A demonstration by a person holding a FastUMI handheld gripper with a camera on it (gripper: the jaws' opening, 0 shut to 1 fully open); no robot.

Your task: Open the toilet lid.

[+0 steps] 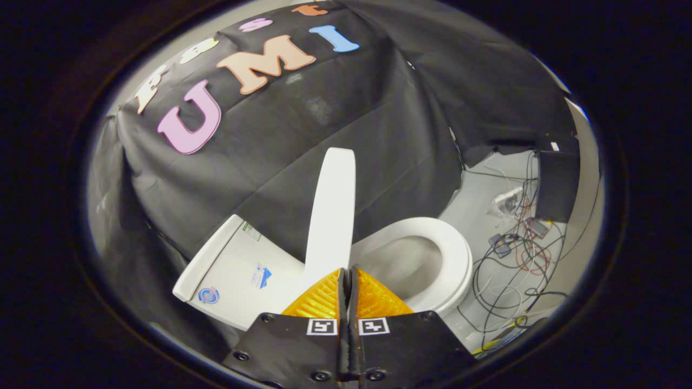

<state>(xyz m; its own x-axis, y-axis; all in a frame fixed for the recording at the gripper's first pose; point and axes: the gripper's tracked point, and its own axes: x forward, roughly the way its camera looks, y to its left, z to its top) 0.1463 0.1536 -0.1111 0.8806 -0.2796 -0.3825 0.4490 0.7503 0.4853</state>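
The lid (331, 210) stands raised, seen almost edge-on, rising from just ahead of the gripper (347, 276) toward the black cloth (346, 135) behind it. Its lower end sits right at the fingertips, slightly to their left. To the right of the lid lies the seat (451, 259), a white ring resting flat over the bowl (400, 265), whose pale inside shows through the opening. To the left of the lid is the tank (232, 275), white and boxy, tilted in this view, with small stickers on its top and front; what they say is too small to tell. The gripper is pressed together: its two fingers meet along a thin dark seam with nothing between them, and they touch nothing that can be made out, though the tips lie very near the foot of the lid. Each finger carries a small square marker on its base. The cloth drapes in folds behind the tank and lid and sweeps around the far side of the toilet. On the right, beyond the seat, the pale floor (476, 210) is strewn with cables (513, 259), black, red and white, tangled around a few small devices. A dark box (557, 183) stands at the far right beside the cloth's edge.
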